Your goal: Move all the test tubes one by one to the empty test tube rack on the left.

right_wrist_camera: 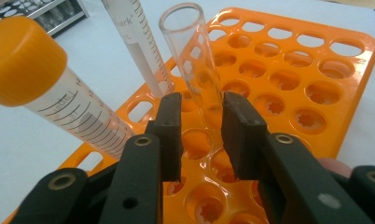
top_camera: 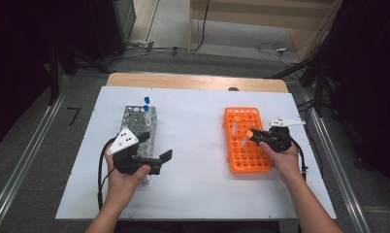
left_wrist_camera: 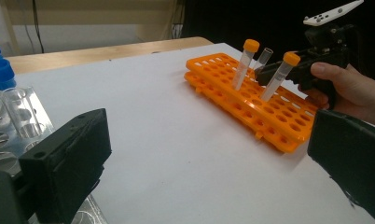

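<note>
Right gripper view: the right gripper [right_wrist_camera: 202, 135] has its two black jaws on either side of an uncapped clear tube [right_wrist_camera: 191, 56], close against the glass; whether the pads already press it I cannot tell
Clear tube: stands tilted in a hole of the orange rack [right_wrist_camera: 316, 84], its open mouth above the jaws
Nearest neighbours: two orange-capped tubes [right_wrist_camera: 50, 88] lean in the rack just beside the clear tube
High view: the right gripper [top_camera: 253, 135] reaches over the rack from the rack's right side, held by the right hand [top_camera: 283, 155]
Left gripper: the left gripper [top_camera: 156, 158] is open and holds nothing, well apart from the orange rack, at the near end of the metal rack [top_camera: 139, 119]
Metal rack: blue-capped tubes [top_camera: 146, 104] stand at its far end
Step in hand: likely taking hold of the clear tube to pull it from the orange rack
Next move: calls for a firm but gentle squeeze, then a lift along the tube's own tilt so it clears the hole without knocking the capped tubes
</note>
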{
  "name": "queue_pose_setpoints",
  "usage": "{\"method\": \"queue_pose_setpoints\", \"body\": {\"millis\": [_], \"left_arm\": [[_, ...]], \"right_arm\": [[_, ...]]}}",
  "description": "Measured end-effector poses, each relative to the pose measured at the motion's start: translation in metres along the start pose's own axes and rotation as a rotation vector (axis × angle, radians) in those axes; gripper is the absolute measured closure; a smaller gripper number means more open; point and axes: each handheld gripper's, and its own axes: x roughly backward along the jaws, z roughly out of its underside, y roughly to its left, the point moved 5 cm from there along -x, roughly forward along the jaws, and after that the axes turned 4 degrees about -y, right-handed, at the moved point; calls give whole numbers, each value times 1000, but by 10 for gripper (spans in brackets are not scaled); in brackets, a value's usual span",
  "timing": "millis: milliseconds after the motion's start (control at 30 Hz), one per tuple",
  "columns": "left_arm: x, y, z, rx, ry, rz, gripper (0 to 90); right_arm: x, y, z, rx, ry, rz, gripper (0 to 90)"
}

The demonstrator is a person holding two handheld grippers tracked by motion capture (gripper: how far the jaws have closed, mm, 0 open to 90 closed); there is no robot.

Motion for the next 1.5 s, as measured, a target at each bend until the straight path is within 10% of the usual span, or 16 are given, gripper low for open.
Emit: {"method": "queue_pose_setpoints", "body": {"millis": [833,1500], "left_arm": [[-2,-1,1,-1,6,-3,0],[-2,-1,1,-3,5,-1,0]], "right_arm": [[-13,-3,-6,95,7,55,742],[14,-2,-20,81,-108,64,743]]}}
